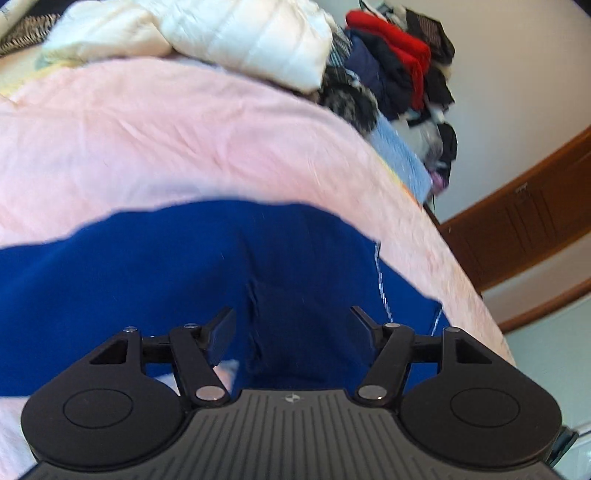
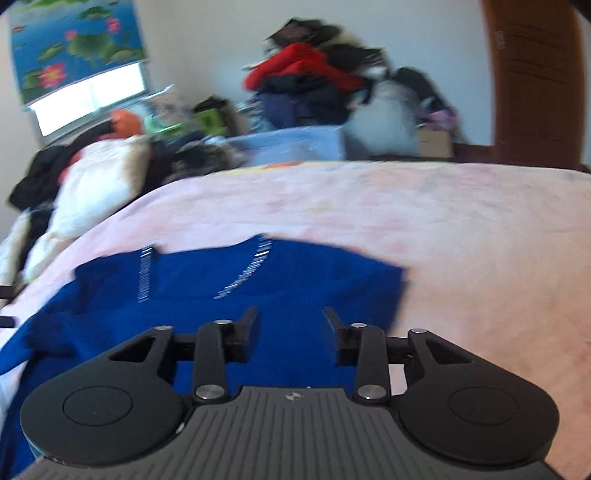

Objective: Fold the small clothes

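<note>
A dark blue garment [image 1: 184,273] lies spread on the pink bedcover [image 1: 166,133]. It also shows in the right wrist view [image 2: 288,280], with white dashed stripes near its far edge. My left gripper [image 1: 293,323] is open and empty, low over the middle of the garment near a crease. My right gripper [image 2: 290,321] is open and empty, over the garment near its right edge. The pink bedcover [image 2: 443,229] stretches beyond it.
A white puffy quilt [image 1: 236,33] lies at the far side of the bed. A pile of red and dark clothes [image 2: 314,81] sits on a blue box [image 2: 295,146] past the bed. A brown door [image 2: 532,77] stands at right.
</note>
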